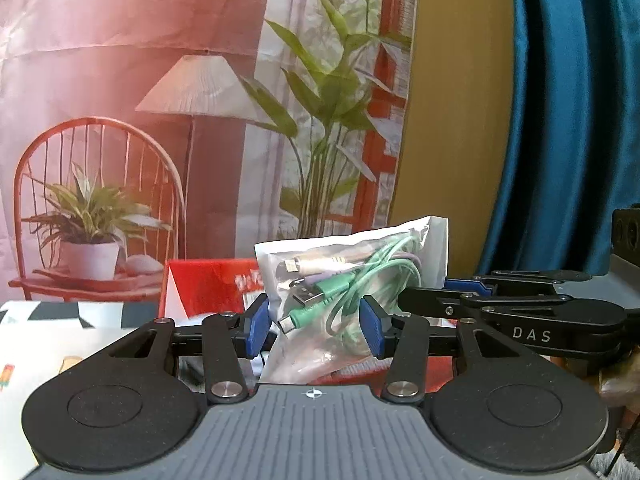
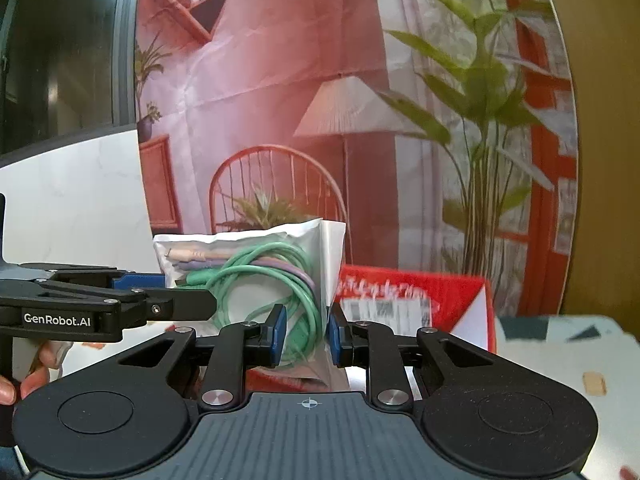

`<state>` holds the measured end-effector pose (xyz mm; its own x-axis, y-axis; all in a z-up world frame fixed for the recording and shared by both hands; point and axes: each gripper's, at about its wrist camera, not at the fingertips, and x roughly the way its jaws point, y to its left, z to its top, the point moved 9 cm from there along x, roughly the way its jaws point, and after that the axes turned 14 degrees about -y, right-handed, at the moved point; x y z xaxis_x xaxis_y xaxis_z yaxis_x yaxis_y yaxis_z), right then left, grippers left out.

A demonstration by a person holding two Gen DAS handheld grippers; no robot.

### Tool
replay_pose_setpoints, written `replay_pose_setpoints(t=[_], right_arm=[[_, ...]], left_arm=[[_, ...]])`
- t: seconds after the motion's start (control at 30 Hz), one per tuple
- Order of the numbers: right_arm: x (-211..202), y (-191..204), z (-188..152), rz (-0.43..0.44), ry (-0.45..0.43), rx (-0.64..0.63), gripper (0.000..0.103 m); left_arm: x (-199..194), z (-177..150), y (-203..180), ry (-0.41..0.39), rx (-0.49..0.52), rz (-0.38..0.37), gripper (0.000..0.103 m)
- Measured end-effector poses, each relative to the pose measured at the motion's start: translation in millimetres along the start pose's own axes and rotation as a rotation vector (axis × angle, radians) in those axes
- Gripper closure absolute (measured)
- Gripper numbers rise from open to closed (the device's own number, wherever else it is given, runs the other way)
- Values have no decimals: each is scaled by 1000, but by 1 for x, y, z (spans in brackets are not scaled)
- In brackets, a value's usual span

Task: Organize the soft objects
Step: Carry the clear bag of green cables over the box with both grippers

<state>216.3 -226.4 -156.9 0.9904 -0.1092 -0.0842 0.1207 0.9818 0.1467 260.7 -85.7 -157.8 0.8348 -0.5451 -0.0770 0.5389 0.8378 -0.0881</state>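
bag [image 1: 352, 292]: clear pouch of green/purple cables, held up above the red box [image 1: 208, 288]; lower end hidden behind gripper bodies
left gripper [image 1: 316, 330]: pads clamped on bag's left part
right gripper [image 2: 307, 336]: jaws pinched on bag's right edge
box label: blurred, probably a shipping sticker, unreadable
writing: "DAS", "GenRobot.AI"
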Motion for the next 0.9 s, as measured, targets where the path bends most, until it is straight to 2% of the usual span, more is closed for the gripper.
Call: replay_pose_setpoints(t=[0.2, 0.4, 0.77, 0.9], right_arm=[[35, -10, 17, -5, 15, -25, 83], [70, -25, 13, -30, 58, -35, 83], [117, -58, -40, -117, 223, -14, 83], [123, -64, -60, -164, 291, -10, 89]], left_arm=[[30, 10, 18, 25, -38, 30, 52], [63, 6, 34, 72, -68, 51, 52], [112, -39, 42, 237, -39, 64, 52], [121, -55, 40, 294, -15, 66, 52]])
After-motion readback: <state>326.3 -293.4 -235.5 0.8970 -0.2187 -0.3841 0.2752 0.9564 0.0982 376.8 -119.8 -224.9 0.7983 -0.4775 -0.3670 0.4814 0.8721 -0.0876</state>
